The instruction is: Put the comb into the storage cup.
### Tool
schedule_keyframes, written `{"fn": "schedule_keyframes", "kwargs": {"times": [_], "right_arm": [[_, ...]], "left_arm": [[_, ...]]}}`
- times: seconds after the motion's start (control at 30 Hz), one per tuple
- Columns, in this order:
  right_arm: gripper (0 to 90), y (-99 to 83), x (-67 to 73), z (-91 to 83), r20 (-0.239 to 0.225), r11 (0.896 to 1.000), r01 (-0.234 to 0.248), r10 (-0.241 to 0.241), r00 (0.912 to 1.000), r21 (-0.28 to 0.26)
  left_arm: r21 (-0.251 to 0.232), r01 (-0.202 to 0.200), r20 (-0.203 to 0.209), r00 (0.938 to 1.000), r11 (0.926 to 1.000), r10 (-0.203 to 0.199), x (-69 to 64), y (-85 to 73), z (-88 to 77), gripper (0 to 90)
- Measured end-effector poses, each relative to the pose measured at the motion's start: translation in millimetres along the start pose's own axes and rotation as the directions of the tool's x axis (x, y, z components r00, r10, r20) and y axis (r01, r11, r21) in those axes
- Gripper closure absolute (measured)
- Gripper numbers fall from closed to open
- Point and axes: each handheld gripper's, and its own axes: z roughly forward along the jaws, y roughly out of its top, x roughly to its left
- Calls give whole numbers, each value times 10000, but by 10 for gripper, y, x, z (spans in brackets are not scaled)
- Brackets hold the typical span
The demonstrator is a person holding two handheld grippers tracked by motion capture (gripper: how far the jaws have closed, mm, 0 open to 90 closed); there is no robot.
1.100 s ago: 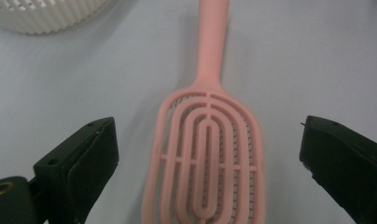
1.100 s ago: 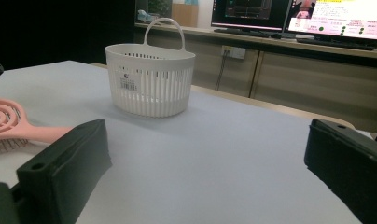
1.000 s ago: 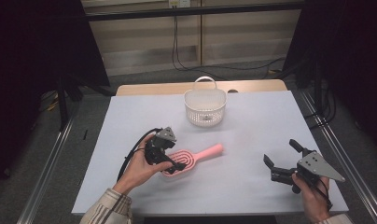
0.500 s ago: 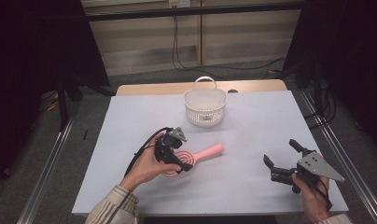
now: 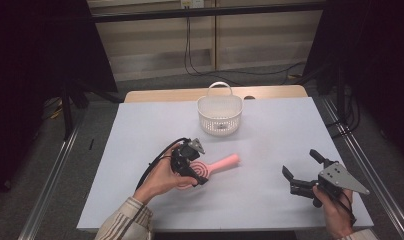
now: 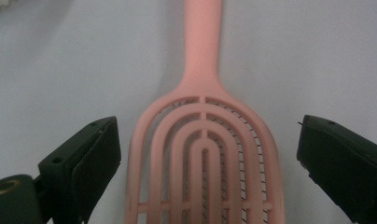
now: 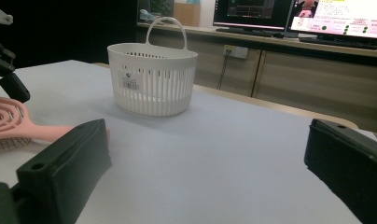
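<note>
Left gripper (image 5: 192, 167) sits over the head of the pink brush (image 5: 217, 164), jaws spread wide; in the left gripper view (image 6: 205, 154) one jaw stands on each side of the brush (image 6: 203, 158) head, neither touching it, nothing gripped; brush lies flat on the table (image 5: 140, 135), slotted back up, bristles showing through the slots, handle pointing away from the gripper toward the table's right; a hand (image 5: 162, 177) in a striped sleeve (image 5: 125, 222) holds the gripper, cable looping to its left; right gripper (image 5: 305, 172) well apart near the table's right front corner, jaws apart and empty, grey plate on top; in the right gripper view (image 7: 205, 158) it looks across the table at a white basket (image 7: 151, 77); basket (image 5: 220, 112) stands upright at the far middle, handle up, well beyond the brush; brush handle (image 7: 46, 133) shows beside that view's left jaw.
</note>
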Motion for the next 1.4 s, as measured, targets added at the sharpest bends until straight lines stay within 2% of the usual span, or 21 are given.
{"fn": "schedule_keyframes", "kwargs": {"times": [0.03, 0.1, 0.2, 0.23, 0.4, 0.53, 0.57, 0.63, 0.8, 0.9, 1.0, 1.07, 1.17, 1.23, 1.4], "right_arm": [[0, 1, 0, 0, -2, 10000, -7, 7, 10000, -14], [0, 1, 0, -3, -13, 10000, -6, 5, 10000, -19], [0, 0, 2, -3, -30, 10000, 4, -4, 10000, -10], [0, 1, 3, -4, -47, 10000, -5, 5, 10000, 2], [0, 0, 1, -3, -47, 10000, -4, 3, 10000, -6], [0, 0, 2, -3, -55, 10000, 0, 0, 10000, -3], [0, 0, 2, -3, -57, 10000, -4, 4, 10000, -3], [0, 0, 2, -3, -57, 10000, 1, -1, 10000, 10], [0, 0, 4, -2, -66, 10000, 1, -1, 10000, 8], [0, -1, 0, -3, -62, 10000, 2, -2, 10000, 9], [0, 0, 3, -3, -75, 10000, -13, 13, 10000, 7], [0, -1, 2, -3, -71, 10000, 2, -2, 10000, 18], [0, -1, 4, -2, -76, 10000, -14, 14, 10000, 14], [0, 0, 4, -3, -74, 10000, -25, 25, 10000, 13], [0, -1, 1, -1, -53, 10000, -6, 6, 10000, 20]], "left_arm": [[122, -145, 0, 9999, 9998, 145, -2, 0, 22, 78], [255, -139, 105, 9999, 9996, 137, -5, -1, 47, 80], [507, -318, 54, 9995, 9982, 316, -13, 5, 70, 81], [412, -180, 50, 9998, 9990, 179, -18, 2, 84, 79], [638, -123, -34, 9999, 9979, 125, 10, 12, 122, 76], [452, -60, 20, 10000, 9990, 60, 23, 18, 108, 118], [475, -68, -99, 9999, 9988, 72, 23, 18, 107, 109], [683, -257, -140, 9995, 9973, 268, 18, 20, 113, 106], [938, -444, -273, 9985, 9946, 472, -1, 19, 173, 131], [968, -370, -373, 9985, 9946, 408, -6, 9, 180, 157], [1030, -230, -304, 9992, 9944, 262, 3, 2, 189, 161], [1136, -311, -213, 9992, 9930, 338, 1, 7, 197, 163], [1220, -420, -285, 9985, 9916, 458, -11, 8, 214, 176], [1295, -226, -258, 9993, 9913, 262, -5, 2, 229, 177], [1313, -299, -256, 9991, 9909, 335, -6, 0, 232, 174]]}}
